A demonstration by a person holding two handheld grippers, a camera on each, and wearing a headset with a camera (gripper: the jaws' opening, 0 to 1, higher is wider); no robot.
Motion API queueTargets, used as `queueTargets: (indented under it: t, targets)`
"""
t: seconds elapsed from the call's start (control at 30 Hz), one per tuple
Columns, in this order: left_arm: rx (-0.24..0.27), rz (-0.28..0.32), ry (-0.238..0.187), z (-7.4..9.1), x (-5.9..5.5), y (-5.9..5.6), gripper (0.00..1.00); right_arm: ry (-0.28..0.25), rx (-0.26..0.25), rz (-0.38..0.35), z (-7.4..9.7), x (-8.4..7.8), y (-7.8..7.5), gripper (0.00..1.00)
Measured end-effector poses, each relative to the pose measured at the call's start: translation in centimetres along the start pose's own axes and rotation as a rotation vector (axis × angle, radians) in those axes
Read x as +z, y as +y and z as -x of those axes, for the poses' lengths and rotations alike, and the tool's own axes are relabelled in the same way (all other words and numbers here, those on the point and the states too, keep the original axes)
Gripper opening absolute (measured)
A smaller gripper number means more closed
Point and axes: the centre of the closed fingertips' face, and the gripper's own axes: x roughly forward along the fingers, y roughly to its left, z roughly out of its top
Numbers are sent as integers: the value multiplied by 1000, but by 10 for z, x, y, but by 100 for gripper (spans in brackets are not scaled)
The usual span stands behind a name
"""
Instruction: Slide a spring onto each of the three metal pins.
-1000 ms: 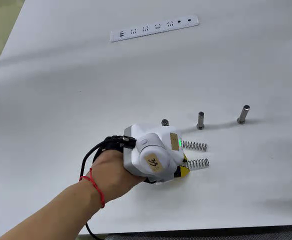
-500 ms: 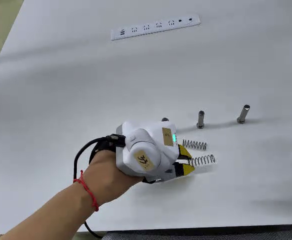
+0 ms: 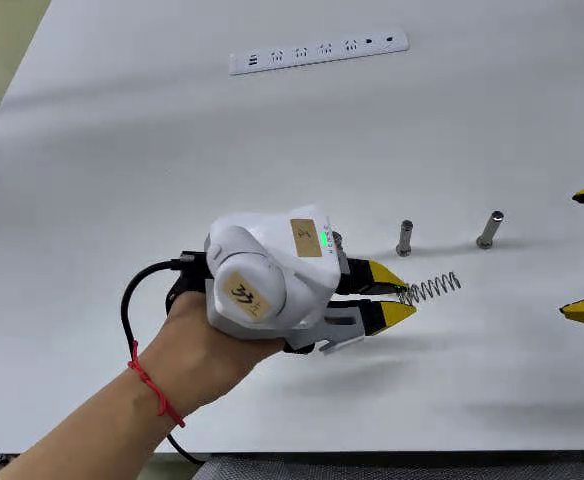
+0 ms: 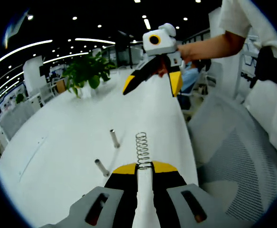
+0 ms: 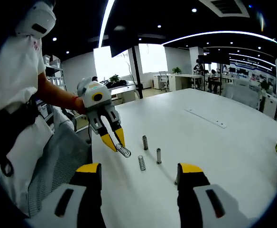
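The fingers of our left gripper [image 3: 404,295] are clamped on one end of the spring [image 3: 434,289], held above the counter [image 3: 172,150] near the pins [image 3: 404,238]. We should line its free end up with a pin's top before lowering. The fingers of the right gripper [image 3: 572,255] stand apart.

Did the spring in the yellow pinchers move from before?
Yes. The spring, shut in the left gripper, has moved up the head view and rightward, nearer the pin.
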Motion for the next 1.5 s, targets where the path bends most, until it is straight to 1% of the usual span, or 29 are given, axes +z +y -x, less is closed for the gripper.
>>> queueTargets:
  t: [0.17,0.27,0.33,0.37,0.6,0.67,0.73,0.8,0.87,1.03,1.23,1.5]
  targets:
    - [19,22,-71,6,19,0,10,-32,47,-27,-11,16,8,60]
    - [27,30,-113,10,30,0,10,-56,78,-73,-16,26,12,54]
    - [28,38,-135,11,35,0,10,-67,92,-86,-18,29,13,49]
    - [29,43,-149,12,38,0,10,-74,102,-111,-19,31,14,48]
    - [35,69,-209,17,50,0,10,-113,144,-191,-20,40,16,36]
    - [35,72,-220,18,52,0,10,-119,155,-215,-20,42,16,31]
    - [34,78,-235,19,55,0,10,-128,166,-238,-20,44,18,29]
    - [33,84,-248,19,57,0,10,-124,175,-246,-21,43,19,28]
    - [31,86,-259,20,60,-1,10,-125,183,-255,-22,44,21,27]
    - [23,82,-268,20,62,-2,10,-132,207,-268,-23,48,27,22]
    - [20,83,-273,20,63,-2,10,-136,217,-264,-23,50,27,16]
    - [10,82,-273,20,63,-5,10,-132,221,-246,-22,51,28,12]
